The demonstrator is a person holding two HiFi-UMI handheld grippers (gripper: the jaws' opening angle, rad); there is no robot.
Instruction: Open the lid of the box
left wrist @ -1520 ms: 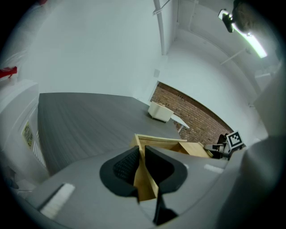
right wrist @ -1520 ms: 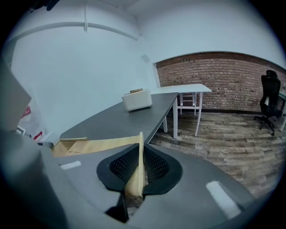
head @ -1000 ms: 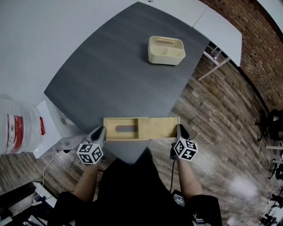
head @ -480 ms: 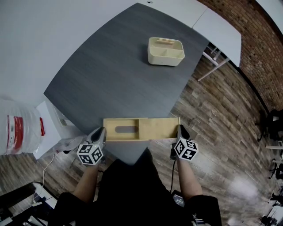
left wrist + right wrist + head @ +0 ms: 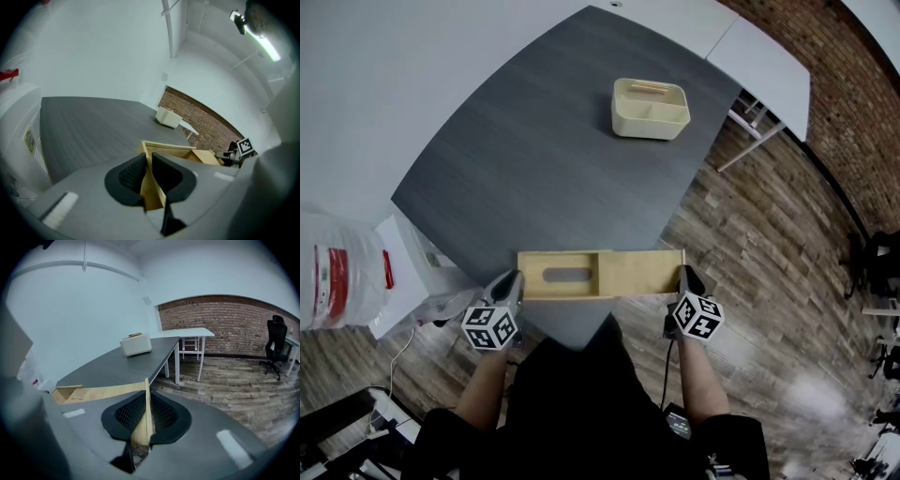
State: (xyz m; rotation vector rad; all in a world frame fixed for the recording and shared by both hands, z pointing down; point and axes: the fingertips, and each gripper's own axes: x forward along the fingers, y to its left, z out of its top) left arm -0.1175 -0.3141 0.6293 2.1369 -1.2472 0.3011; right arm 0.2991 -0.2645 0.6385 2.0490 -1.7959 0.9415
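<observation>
A long wooden box (image 5: pixel 558 276) lies on the near corner of the dark grey table (image 5: pixel 544 159). Its flat sliding lid (image 5: pixel 642 272) sticks out to the right, and the left part lies uncovered, with an oval slot showing there. My left gripper (image 5: pixel 514 279) is shut on the box's left end wall (image 5: pixel 151 187). My right gripper (image 5: pixel 684 278) is shut on the thin right end of the lid (image 5: pixel 146 404). In the left gripper view the box's open frame (image 5: pixel 168 149) runs away toward the right gripper (image 5: pixel 239 152).
A cream two-compartment caddy (image 5: pixel 651 108) stands far across the table. White desks (image 5: pixel 764 56) lie beyond it over wood flooring. A water jug (image 5: pixel 337 272) and a white cabinet (image 5: pixel 417 258) sit at the left. An office chair (image 5: pixel 276 341) stands by the brick wall.
The lid's right end and my right gripper have shifted slightly to the right. The left gripper and the box body have stayed put.
</observation>
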